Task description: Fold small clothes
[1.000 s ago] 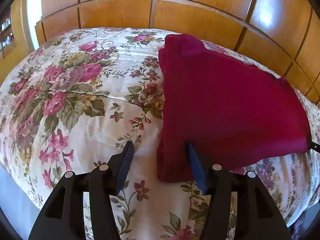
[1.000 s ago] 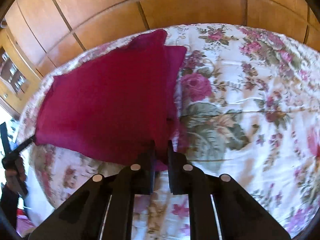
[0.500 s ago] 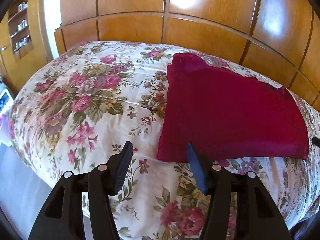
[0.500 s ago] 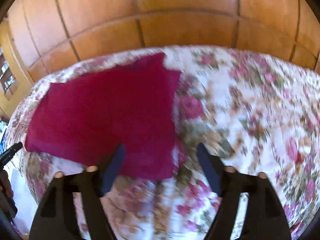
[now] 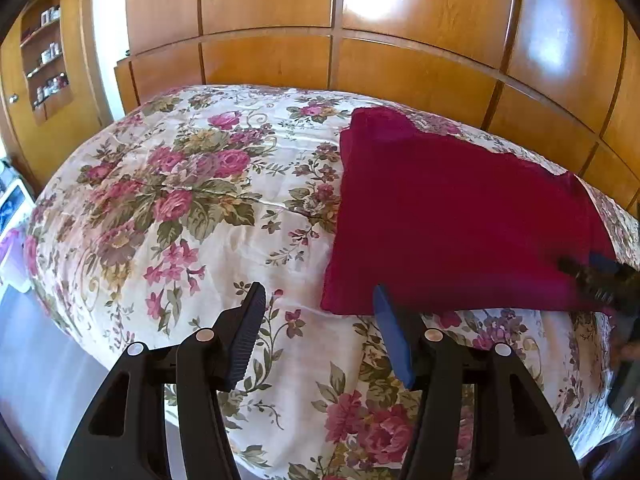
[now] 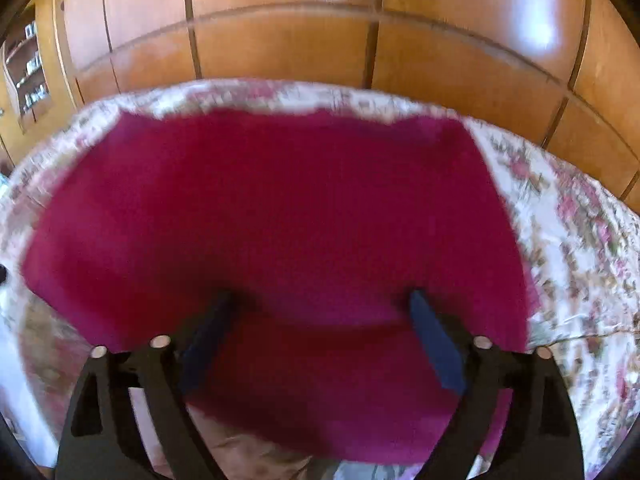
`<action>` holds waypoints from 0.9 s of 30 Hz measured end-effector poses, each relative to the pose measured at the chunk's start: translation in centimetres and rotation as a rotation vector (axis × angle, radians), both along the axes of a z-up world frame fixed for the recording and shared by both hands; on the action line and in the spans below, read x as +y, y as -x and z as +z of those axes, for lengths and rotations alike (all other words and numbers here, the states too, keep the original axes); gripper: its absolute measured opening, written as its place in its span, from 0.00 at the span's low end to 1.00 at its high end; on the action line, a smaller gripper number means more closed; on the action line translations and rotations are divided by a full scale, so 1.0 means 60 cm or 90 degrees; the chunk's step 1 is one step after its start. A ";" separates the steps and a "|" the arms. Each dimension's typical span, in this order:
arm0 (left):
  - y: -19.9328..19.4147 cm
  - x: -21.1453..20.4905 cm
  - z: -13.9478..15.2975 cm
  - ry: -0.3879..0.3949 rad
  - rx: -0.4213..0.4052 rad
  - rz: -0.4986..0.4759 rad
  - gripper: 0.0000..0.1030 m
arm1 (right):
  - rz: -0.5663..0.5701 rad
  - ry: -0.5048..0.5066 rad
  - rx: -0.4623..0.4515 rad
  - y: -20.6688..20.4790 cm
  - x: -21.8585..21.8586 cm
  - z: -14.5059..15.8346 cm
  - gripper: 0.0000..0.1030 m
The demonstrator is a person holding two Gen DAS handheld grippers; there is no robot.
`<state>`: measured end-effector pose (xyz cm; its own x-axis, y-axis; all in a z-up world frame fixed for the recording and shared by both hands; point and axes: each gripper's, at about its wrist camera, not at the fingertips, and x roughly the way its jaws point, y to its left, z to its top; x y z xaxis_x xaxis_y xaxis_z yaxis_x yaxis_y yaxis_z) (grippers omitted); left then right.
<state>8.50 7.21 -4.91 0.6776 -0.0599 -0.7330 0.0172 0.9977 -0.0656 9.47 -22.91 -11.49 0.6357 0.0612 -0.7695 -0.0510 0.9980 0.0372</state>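
Both jaws open, empty. Red garment [image 5: 452, 220] flat on bed [image 5: 160, 208]. Rt gripper [image 6: 320, 336] over near hem: you pinch both layers, fold square.

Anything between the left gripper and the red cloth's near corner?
Nothing visible. The left gripper is open over bare floral bedspread, with the red cloth corner just ahead beside its right fingertip; only quilt lies between.
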 end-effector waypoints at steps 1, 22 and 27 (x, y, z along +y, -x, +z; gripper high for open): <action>-0.001 0.002 -0.001 0.001 0.002 0.001 0.53 | 0.005 0.014 -0.024 0.011 0.005 -0.006 0.91; -0.081 0.079 0.012 0.216 0.027 -0.001 0.57 | 0.006 0.012 -0.030 0.005 0.007 -0.009 0.98; -0.152 0.071 0.004 0.259 0.064 -0.061 0.40 | 0.005 0.013 -0.034 0.007 0.007 -0.010 0.98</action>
